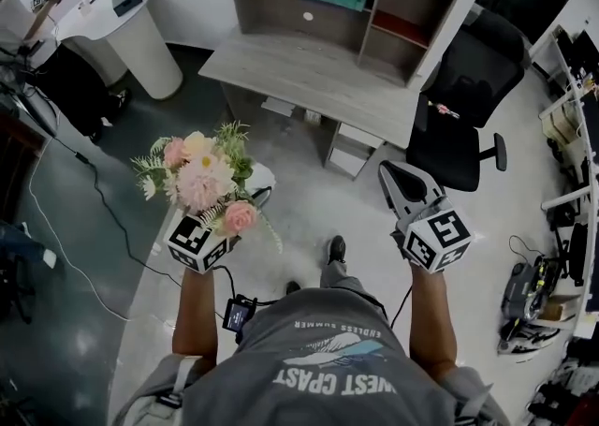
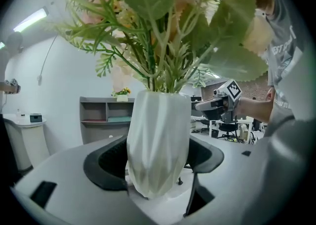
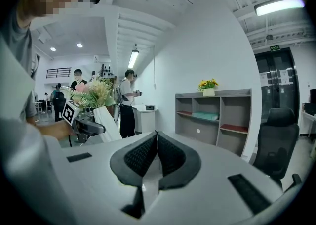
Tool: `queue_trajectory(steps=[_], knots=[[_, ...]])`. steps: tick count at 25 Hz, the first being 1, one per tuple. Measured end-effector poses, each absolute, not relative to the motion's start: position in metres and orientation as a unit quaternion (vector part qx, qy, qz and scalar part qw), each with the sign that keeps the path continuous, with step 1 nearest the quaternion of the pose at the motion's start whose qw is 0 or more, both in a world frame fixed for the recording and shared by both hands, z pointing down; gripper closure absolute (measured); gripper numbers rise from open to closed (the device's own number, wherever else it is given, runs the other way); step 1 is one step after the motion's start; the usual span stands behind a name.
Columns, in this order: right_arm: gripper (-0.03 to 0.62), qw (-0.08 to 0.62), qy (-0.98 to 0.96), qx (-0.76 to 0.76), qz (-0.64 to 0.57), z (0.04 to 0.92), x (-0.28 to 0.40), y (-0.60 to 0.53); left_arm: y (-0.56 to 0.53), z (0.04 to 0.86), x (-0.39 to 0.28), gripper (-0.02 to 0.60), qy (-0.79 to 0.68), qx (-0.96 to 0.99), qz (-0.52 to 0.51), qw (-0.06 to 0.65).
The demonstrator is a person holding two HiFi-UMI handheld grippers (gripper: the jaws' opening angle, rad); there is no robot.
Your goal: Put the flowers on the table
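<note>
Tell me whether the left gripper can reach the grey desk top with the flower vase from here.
Probably not without stepping forward. The left gripper, shut on the white vase, hangs over open floor short of the desk; nothing blocks the way to its bare top.

The person's grey T-shirt (image 1: 337, 373), nearest in the head view, carries white print seen upside down: "ENDLESS SUMMER" and, in larger letters, "WEST COAST". A green sign (image 3: 274, 48) above the far dark doors (image 3: 276, 85) is too small to read.
</note>
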State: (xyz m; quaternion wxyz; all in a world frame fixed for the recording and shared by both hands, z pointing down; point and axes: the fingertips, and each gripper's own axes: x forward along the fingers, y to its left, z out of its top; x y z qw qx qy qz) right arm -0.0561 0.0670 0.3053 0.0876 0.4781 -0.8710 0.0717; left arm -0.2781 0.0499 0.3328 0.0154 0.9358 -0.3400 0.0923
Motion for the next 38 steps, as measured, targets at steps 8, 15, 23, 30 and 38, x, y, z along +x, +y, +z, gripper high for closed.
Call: queue_trajectory(steps=[8, 15, 23, 30, 38], knots=[[0.568, 0.085, -0.898, 0.423, 0.082, 0.312, -0.073, 0.007, 0.025, 0.330, -0.285, 0.216, -0.383, 0.917, 0.107, 0.021], [0.568, 0.087, -0.913, 0.391, 0.081, 0.313, -0.079, -0.032, 0.007, 0.335, -0.283, 0.216, -0.409, 0.906, 0.107, 0.029], [0.568, 0.084, -0.928, 0.355, 0.082, 0.314, -0.079, -0.074, -0.018, 0.334, -0.276, 0.216, -0.439, 0.891, 0.114, 0.032], [0.568, 0.078, -0.937, 0.330, 0.085, 0.318, -0.061, -0.107, -0.040, 0.333, -0.257, 0.216, -0.463, 0.877, 0.125, 0.031], [0.568, 0.071, -0.943, 0.312, 0.090, 0.324, -0.032, -0.141, -0.067, 0.333, -0.230, 0.216, -0.481, 0.865, 0.139, 0.027]])
